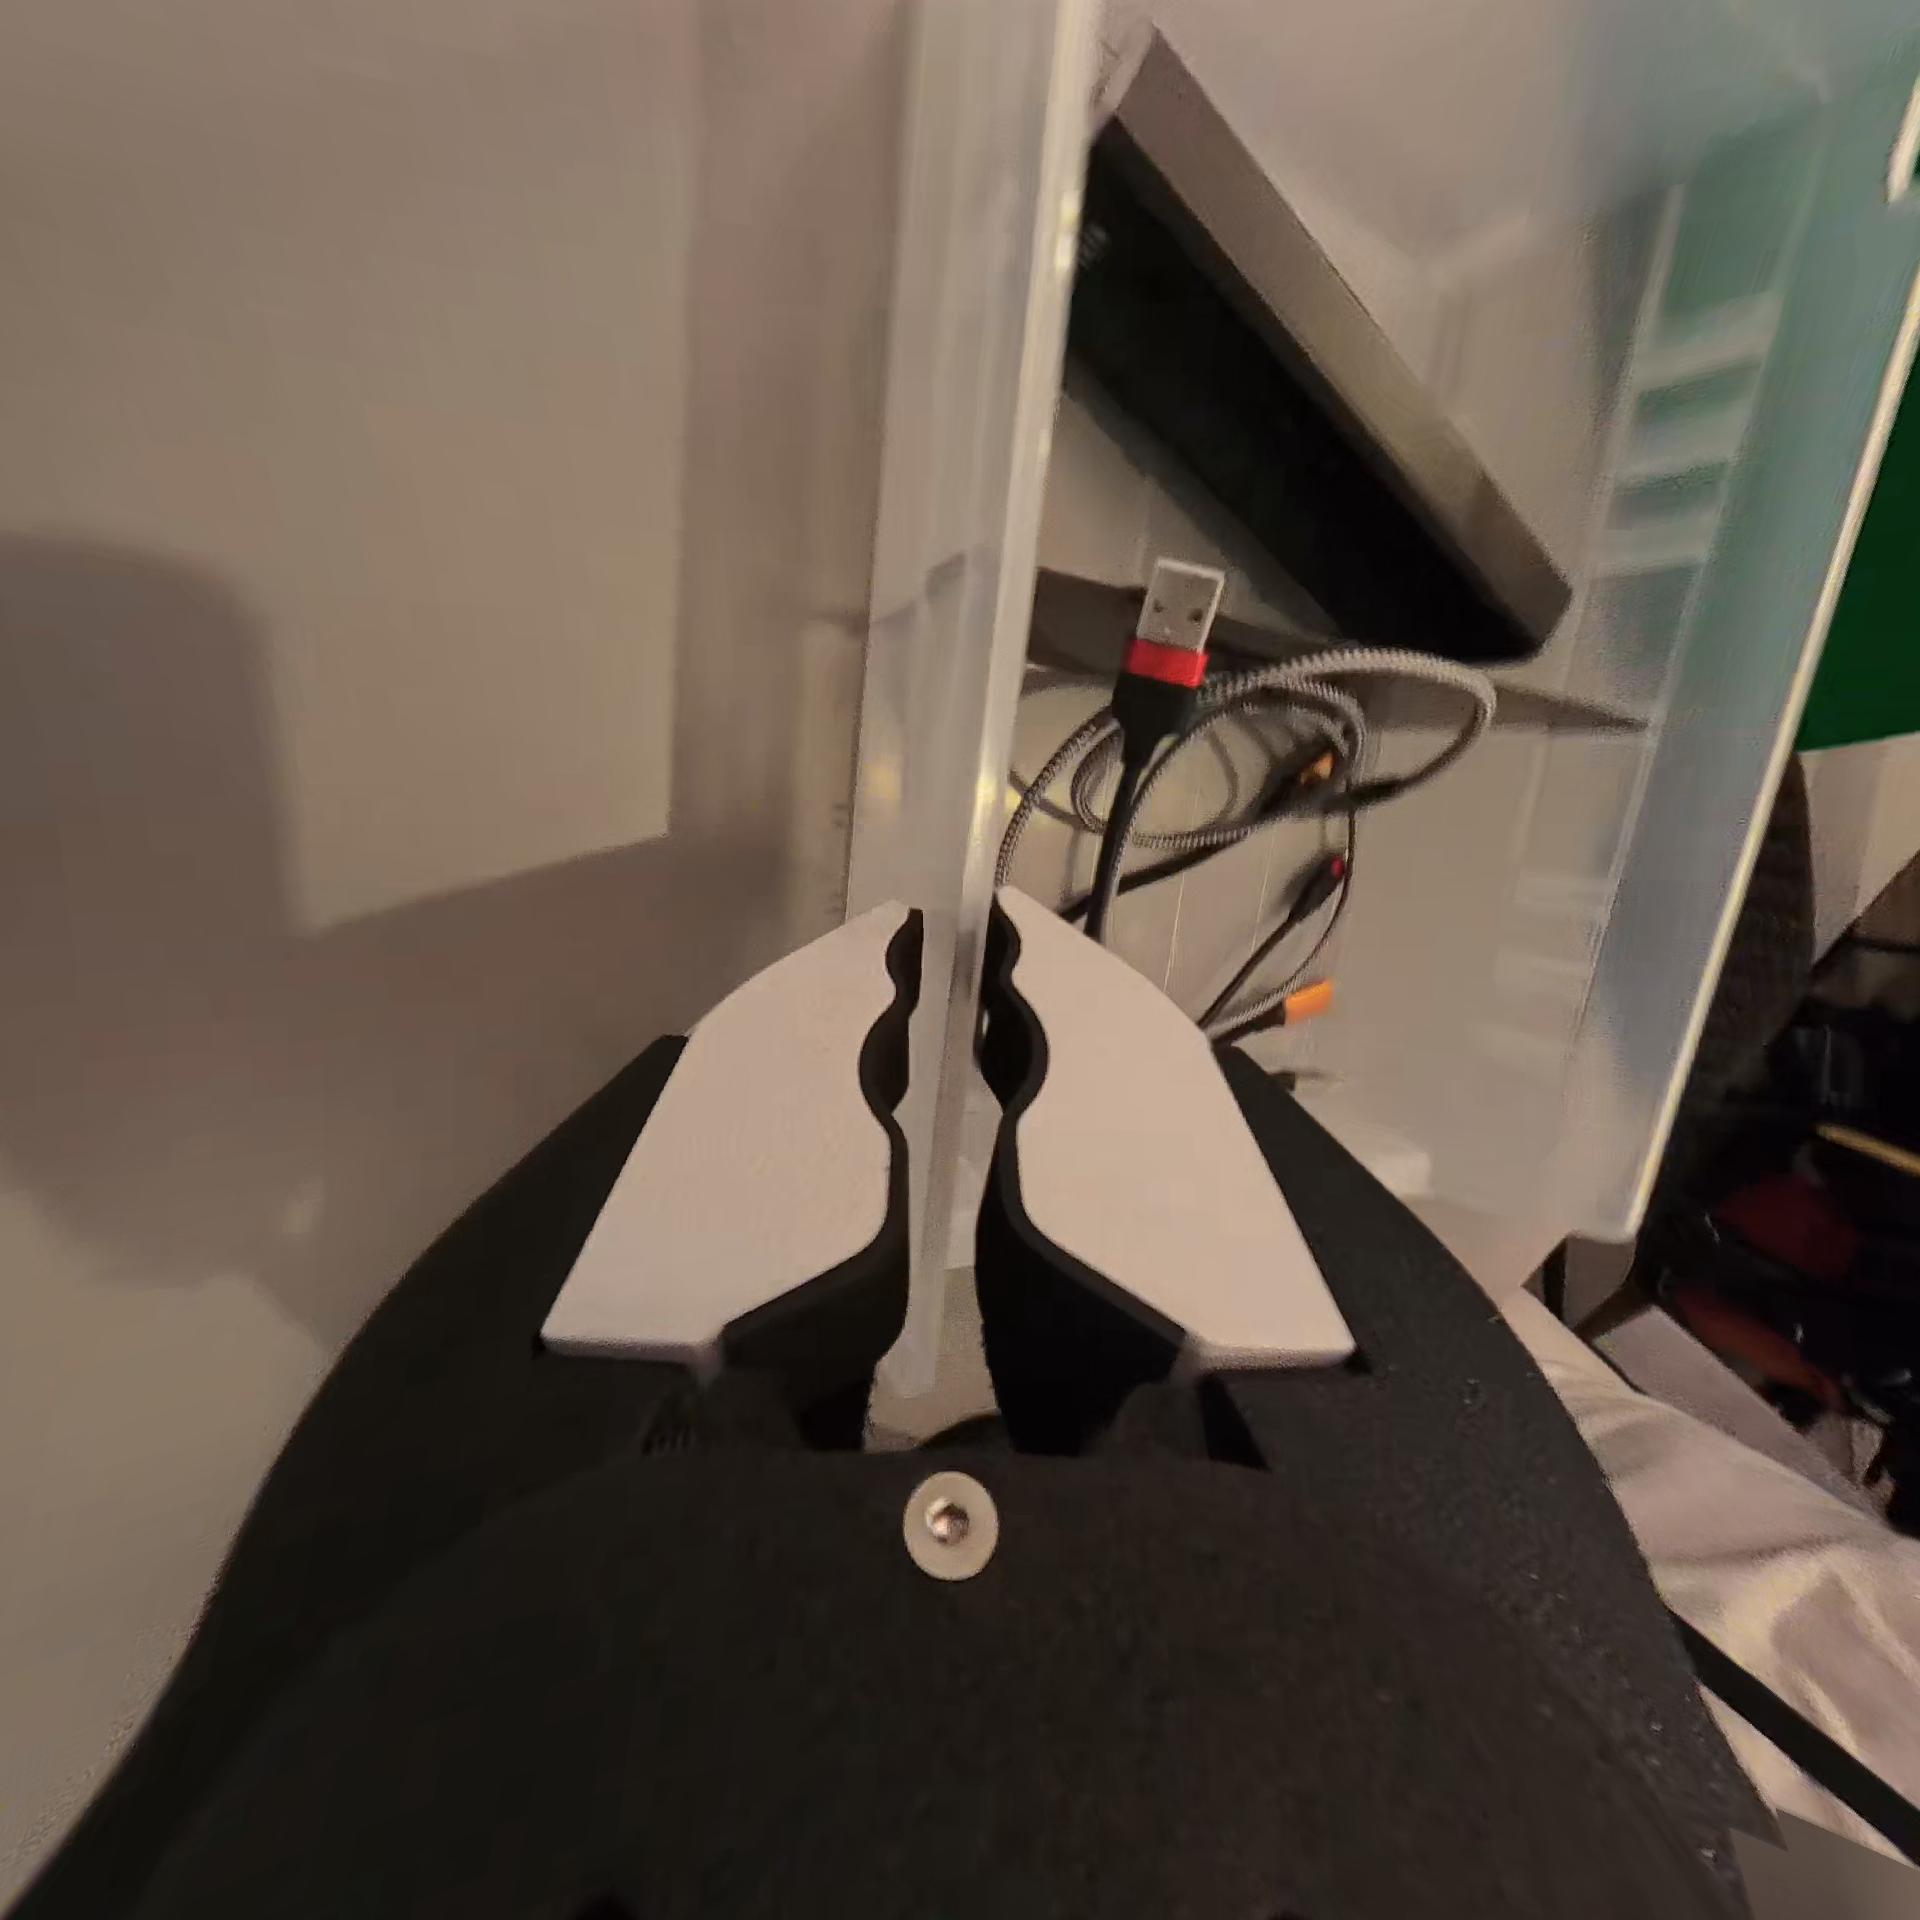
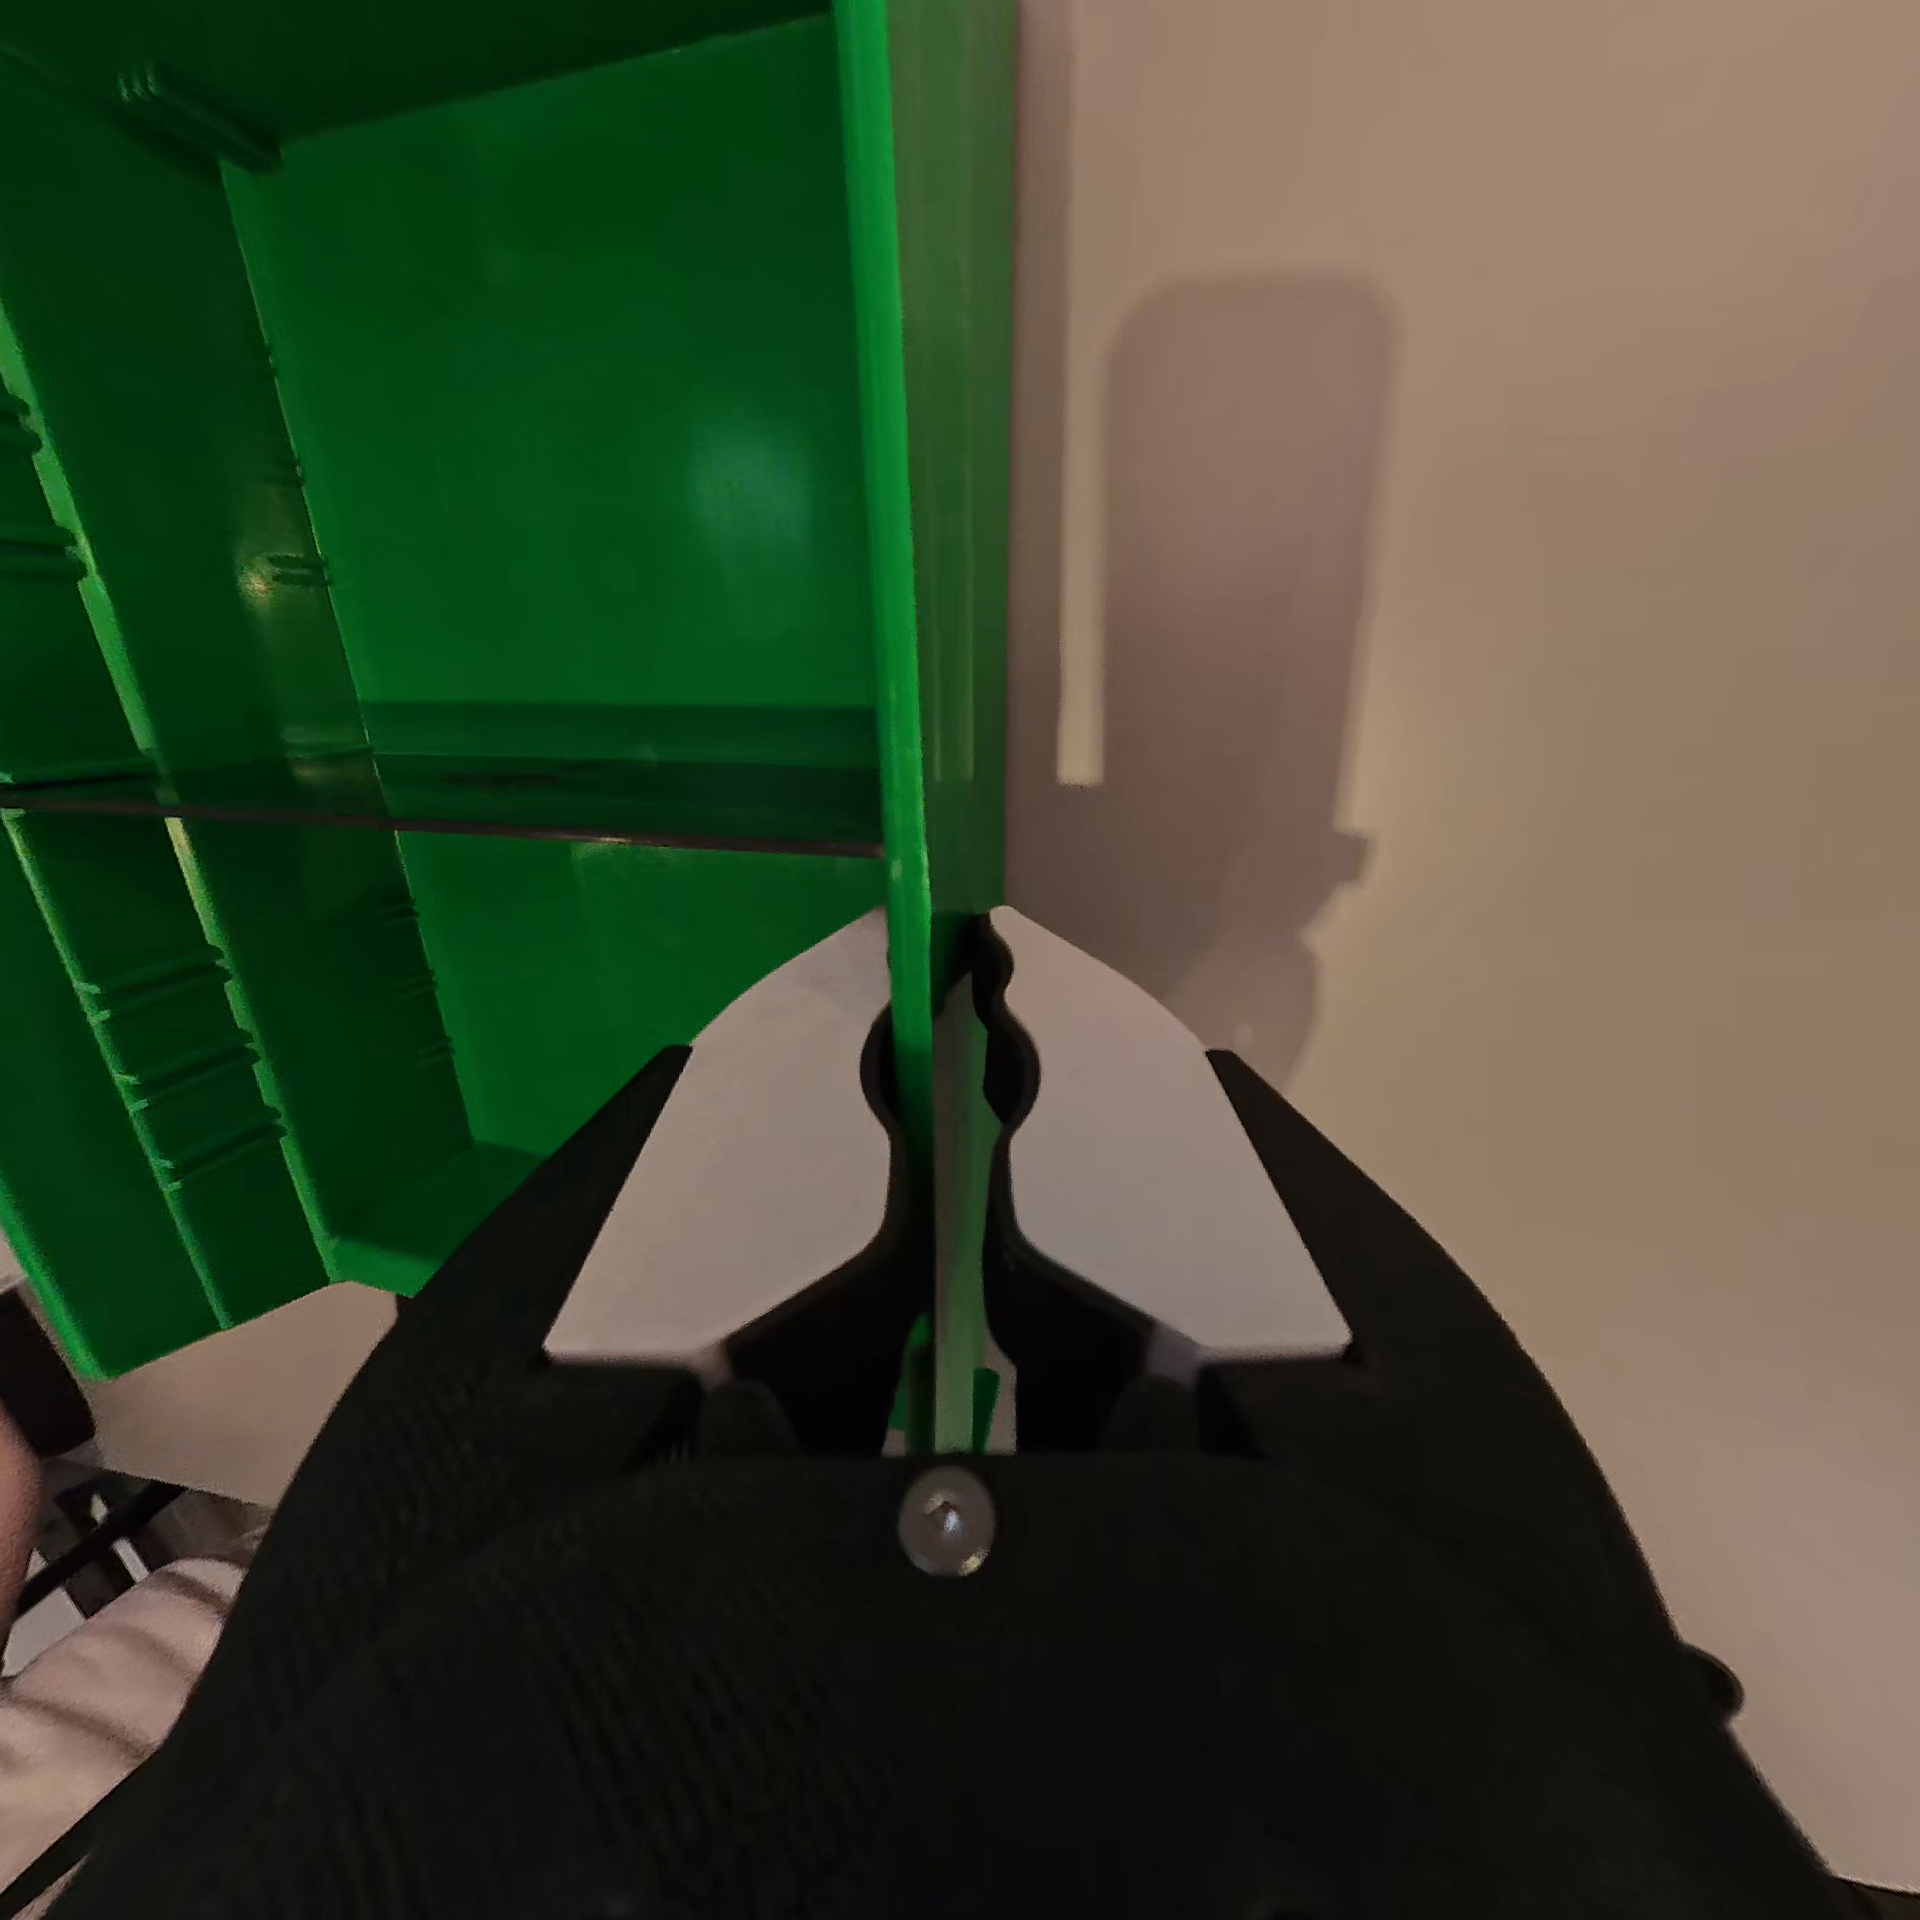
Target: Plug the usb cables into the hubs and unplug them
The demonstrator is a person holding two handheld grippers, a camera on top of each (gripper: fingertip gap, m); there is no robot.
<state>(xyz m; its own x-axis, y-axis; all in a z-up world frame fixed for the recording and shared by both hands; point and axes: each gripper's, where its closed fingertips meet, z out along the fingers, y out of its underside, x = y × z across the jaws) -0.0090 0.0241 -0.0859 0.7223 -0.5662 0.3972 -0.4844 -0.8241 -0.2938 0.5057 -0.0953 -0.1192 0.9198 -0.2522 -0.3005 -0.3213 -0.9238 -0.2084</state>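
Left gripper [image 1: 951, 935] has its jaws clamped on the thin edge of a clear plastic bin [image 1: 1403, 935], the wall running up the centre of the frame from between the jaws. Right gripper [image 2: 940, 925] has its jaws clamped on the rim of a green bin [image 2: 582, 468] that fills the upper left of its frame. The USB cables [image 1: 1247, 748] lie in a loose tangle inside the clear bin, centre right of the left view, seen through the wall; one black cable stands up with a bare metal plug [image 1: 1184, 603] above a red collar, others show small orange ends lower right. No hub that I can make out; a dark slab [image 1: 1351, 416] leans in the bin at upper right, can't tell what it is. Green bin looks empty from this angle. Handling guess: cables are light, braided and floppy, so they will snag on each other and drag neighbours along; the plug housing is the only stiff part, so grip there, on the black shell just below the red collar, not the cord. Bin walls look thin, smooth and probably slippery.
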